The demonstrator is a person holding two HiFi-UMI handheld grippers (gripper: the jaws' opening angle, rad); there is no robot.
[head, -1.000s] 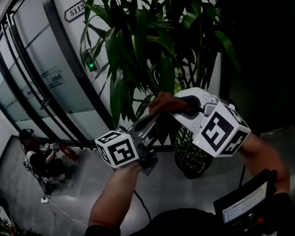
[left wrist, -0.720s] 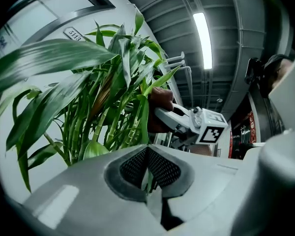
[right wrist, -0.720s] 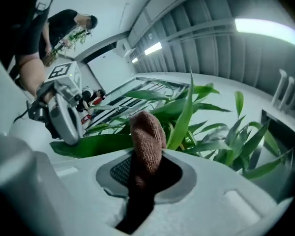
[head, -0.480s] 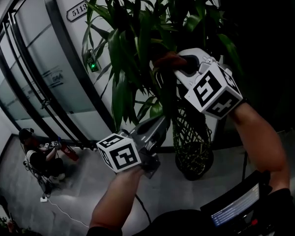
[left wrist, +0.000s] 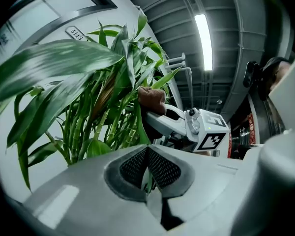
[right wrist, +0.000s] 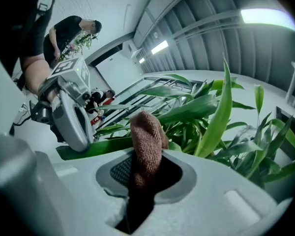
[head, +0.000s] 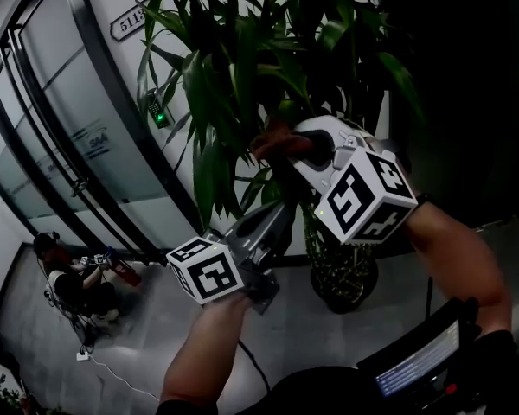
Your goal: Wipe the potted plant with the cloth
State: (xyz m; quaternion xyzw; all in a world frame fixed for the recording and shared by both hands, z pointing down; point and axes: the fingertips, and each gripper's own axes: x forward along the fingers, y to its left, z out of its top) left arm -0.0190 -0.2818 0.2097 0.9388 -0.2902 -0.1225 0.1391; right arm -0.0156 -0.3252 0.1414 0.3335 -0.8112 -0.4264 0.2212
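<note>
The potted plant (head: 242,76) has long green leaves and stands in a dark woven pot (head: 342,275) against the wall. My left gripper (head: 284,213) is shut on the edge of one leaf (left wrist: 148,181) and holds it out level. That leaf (right wrist: 103,146) runs from the left gripper (right wrist: 71,114) across the right gripper view. My right gripper (head: 281,150) is shut on a brown cloth (head: 275,138). The cloth (right wrist: 146,144) sticks up from the jaws, just above the held leaf. In the left gripper view, the cloth (left wrist: 151,98) sits among the leaves.
Glass doors (head: 60,145) with dark frames run along the left wall, with a number plate (head: 130,20) above. A person (head: 69,279) crouches on the floor at lower left beside a cable. A small lit screen (head: 424,361) hangs at lower right.
My right gripper carried the cloth up into the foliage, then down a little and leftward. The left gripper kept its hold and stayed in place.
</note>
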